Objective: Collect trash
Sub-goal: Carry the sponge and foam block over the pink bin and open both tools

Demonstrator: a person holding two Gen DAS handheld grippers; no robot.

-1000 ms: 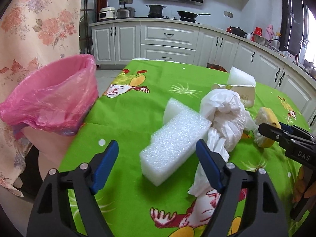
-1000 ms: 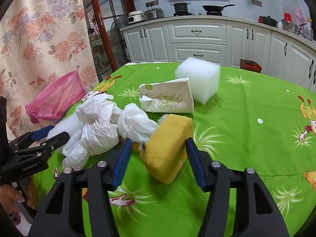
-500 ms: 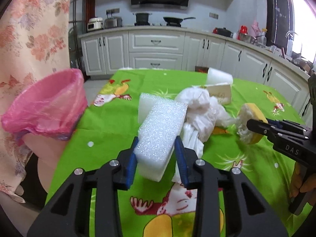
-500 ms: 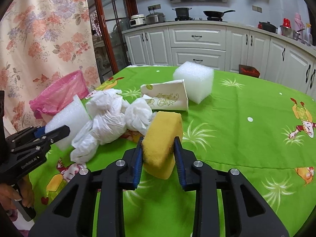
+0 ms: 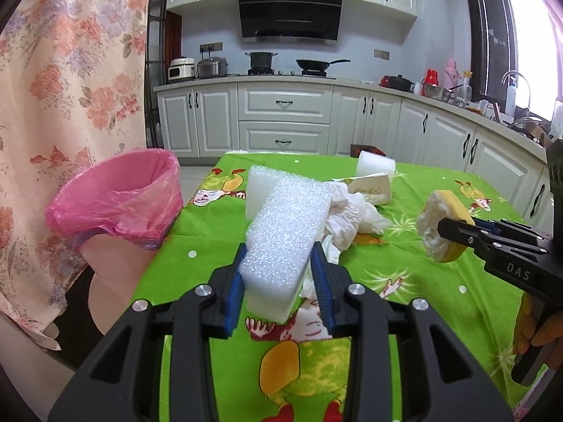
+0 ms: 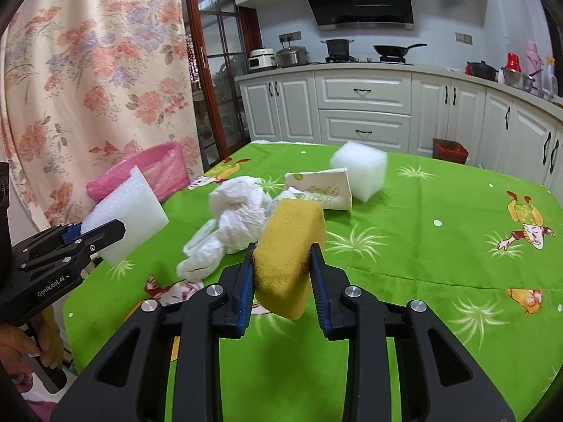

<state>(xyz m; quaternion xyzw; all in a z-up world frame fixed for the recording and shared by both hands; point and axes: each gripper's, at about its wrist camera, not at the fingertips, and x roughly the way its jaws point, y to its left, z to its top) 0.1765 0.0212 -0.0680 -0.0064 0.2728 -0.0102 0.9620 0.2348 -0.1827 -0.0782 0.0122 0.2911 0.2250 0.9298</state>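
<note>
Gripping a white rectangular foam block (image 5: 286, 232) in my left gripper (image 5: 278, 274), I have a yellow sponge (image 6: 290, 253) clamped in my right gripper (image 6: 281, 274), both clear of the green cartoon-print tablecloth (image 6: 440, 263). Crumpled white plastic (image 6: 235, 221) lies beyond; the pink-lined bin (image 5: 116, 197) stands far left.
</note>
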